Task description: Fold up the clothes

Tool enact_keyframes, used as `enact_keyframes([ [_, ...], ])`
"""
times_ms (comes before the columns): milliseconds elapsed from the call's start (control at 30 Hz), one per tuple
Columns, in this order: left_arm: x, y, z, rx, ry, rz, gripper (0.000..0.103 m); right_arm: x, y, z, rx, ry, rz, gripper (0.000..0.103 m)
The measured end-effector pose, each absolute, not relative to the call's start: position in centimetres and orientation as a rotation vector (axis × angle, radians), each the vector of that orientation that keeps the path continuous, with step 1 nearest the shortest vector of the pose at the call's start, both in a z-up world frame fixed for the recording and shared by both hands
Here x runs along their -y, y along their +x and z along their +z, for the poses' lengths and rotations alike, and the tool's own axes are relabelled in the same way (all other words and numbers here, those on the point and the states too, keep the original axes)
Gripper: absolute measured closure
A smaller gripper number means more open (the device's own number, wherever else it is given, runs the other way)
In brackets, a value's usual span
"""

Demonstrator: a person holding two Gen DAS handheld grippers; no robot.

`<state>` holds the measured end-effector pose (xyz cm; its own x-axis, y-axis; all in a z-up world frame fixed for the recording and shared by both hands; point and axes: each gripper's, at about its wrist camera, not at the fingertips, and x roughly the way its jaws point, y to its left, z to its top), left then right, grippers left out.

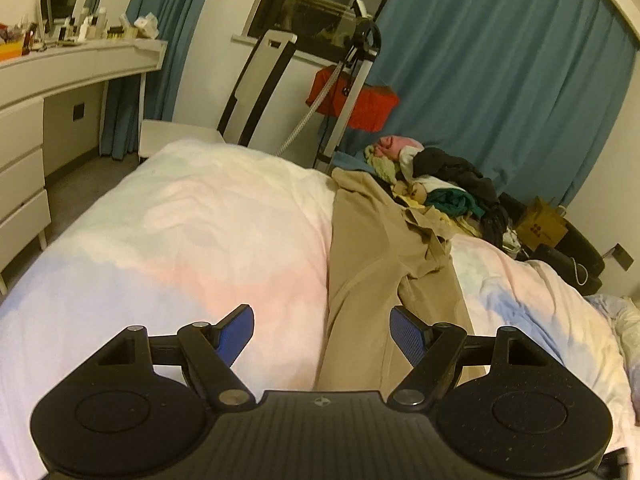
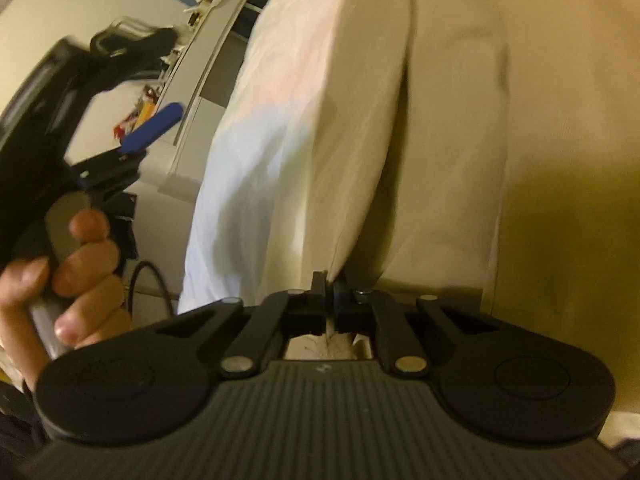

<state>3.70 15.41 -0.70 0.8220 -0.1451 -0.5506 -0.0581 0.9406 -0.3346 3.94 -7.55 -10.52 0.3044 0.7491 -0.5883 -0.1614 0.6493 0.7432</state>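
Tan trousers [image 1: 380, 264] lie on the bed [image 1: 180, 240]; right gripper [image 2: 330, 280] pinches their fabric, left gripper [image 1: 322, 330] spread wide.

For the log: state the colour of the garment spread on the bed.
Tan garment, plain, clearest in the left wrist view.

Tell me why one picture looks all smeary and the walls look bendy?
Right wrist view: the left gripper and hand are motion-blurred, and the trousers are too close to be sharp. Left wrist view: sharper, dim, but the fisheye bends the curtain.
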Motion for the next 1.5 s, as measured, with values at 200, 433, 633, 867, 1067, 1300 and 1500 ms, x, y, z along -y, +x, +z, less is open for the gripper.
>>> enact_keyframes([
  [200, -15.0, 4.0, -1.2, -0.647, -0.382, -0.074, 0.026, 8.6, 1.6, -5.1, -0.989, 0.522, 0.695, 0.097],
  [433, -13.0, 4.4, -3.3, -0.742, -0.331, -0.106, 0.026, 11.1, 0.5, -7.0, -1.05, 0.572, 0.611, 0.098],
  [633, -12.4, 4.3, -6.9, -0.905, -0.377, -0.149, 0.027, 15.3, -0.2, -8.8, -1.091, 0.687, 0.483, 0.095],
  [867, -12.3, 2.6, -10.2, -1.042, -0.522, -0.225, 0.031, 19.2, -0.4, -4.8, -1.04, 0.604, 0.422, 0.088],
  [1067, -11.5, 1.6, -11.3, -1.097, -0.54, -0.244, 0.031, 21.9, -0.5, -7.1, -1.015, 0.688, 0.332, 0.03],
  [1300, -9.4, 1.4, -11.8, -1.142, -0.391, -0.21, 0.06, 23.1, 0.8, -11.3, -1.123, 0.739, 0.112, 0.03],
  [1500, -10.6, 0.9, -10.6, -1.116, -0.402, -0.214, 0.1, 22.3, 0.3, -11.2, -1.143, 0.667, 0.165, 0.031],
])
